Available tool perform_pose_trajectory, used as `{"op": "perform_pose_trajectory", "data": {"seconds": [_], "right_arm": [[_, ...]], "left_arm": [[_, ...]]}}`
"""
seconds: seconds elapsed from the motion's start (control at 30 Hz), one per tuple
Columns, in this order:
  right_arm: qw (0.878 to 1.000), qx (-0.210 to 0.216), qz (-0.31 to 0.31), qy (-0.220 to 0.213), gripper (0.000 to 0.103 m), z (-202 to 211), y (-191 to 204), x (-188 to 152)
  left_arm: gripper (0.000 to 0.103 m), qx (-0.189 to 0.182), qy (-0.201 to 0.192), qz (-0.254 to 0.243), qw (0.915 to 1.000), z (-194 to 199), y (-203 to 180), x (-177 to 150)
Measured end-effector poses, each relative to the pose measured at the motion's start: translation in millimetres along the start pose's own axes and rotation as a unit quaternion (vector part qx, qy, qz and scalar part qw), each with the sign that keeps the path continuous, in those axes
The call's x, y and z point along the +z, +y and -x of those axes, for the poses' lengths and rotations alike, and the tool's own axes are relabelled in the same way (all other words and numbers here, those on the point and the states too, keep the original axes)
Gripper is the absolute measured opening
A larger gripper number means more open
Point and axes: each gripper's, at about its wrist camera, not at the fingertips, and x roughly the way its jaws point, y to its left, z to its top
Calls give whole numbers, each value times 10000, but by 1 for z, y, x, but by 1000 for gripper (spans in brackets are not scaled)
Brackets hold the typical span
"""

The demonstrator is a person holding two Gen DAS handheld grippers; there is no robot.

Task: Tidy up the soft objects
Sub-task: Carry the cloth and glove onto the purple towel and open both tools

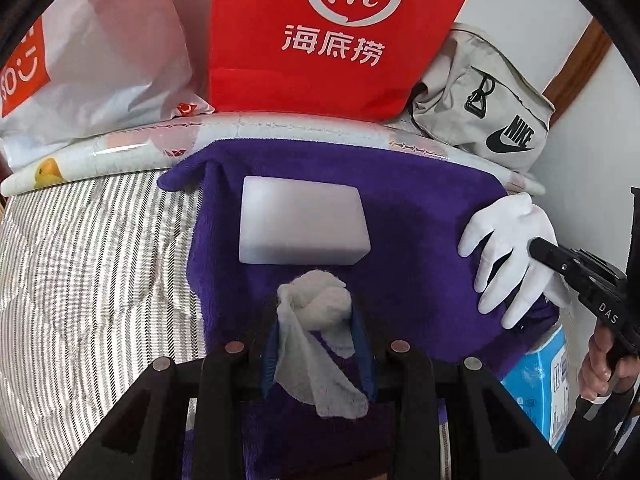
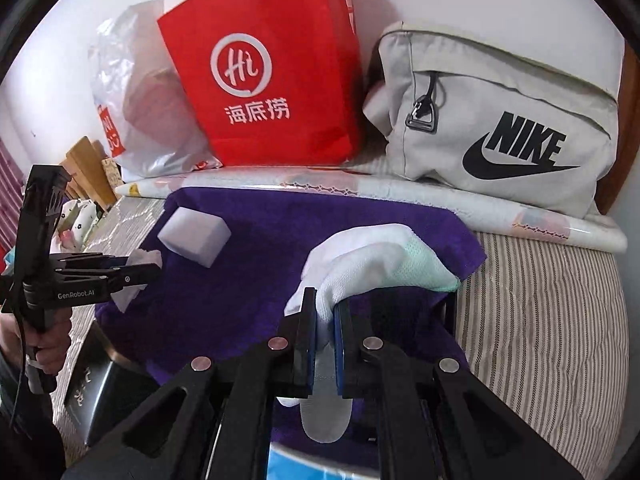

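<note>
Left gripper (image 1: 316,320): its jaws pinched a knotted white tissue wad (image 1: 316,300), with a loose tail of the tissue hanging back toward the camera.
Right gripper (image 2: 325,320): its jaws were pressed together on a white glove (image 2: 368,256); the glove's fingers splayed out beyond the tips in the left wrist view.
White foam block (image 1: 300,224): lay flat on the purple towel just ahead of the left gripper's tips; it sat well to the left of the right gripper's tips, apart from both.
Purple towel (image 1: 400,208): spread under both grippers, over a striped quilt (image 1: 100,260).
Red paper bag (image 1: 340,32): stood upright far ahead of both grippers, against the wall.
White plastic bag (image 1: 100,52): slumped beside the red paper bag, on its left.
Grey Nike bag (image 2: 500,120): lay ahead and right of the right gripper, beyond the towel's far edge.
Rolled patterned sheet (image 2: 360,190): lay across between the towel and the bags.
Blue package (image 1: 548,380): sat beneath the right gripper, partly covered by the towel's edge.
Person's hands: one gripped each handle.
</note>
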Motion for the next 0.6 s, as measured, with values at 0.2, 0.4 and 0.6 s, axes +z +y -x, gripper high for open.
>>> {"op": "perform_pose_trajectory", "data": {"seconds": [0.2, 0.4, 0.6], "right_arm": [[9999, -34, -85, 133, 9, -11, -6, 2], [9996, -145, -51, 247, 12, -15, -8, -2], [9995, -272, -45, 181, 53, -5, -8, -6]], "left_arm": [[34, 294, 60, -147, 9994, -6, -4, 3], [52, 171, 11, -126, 9998, -3, -4, 2], [70, 194, -173, -61, 9996, 12, -4, -2]]}}
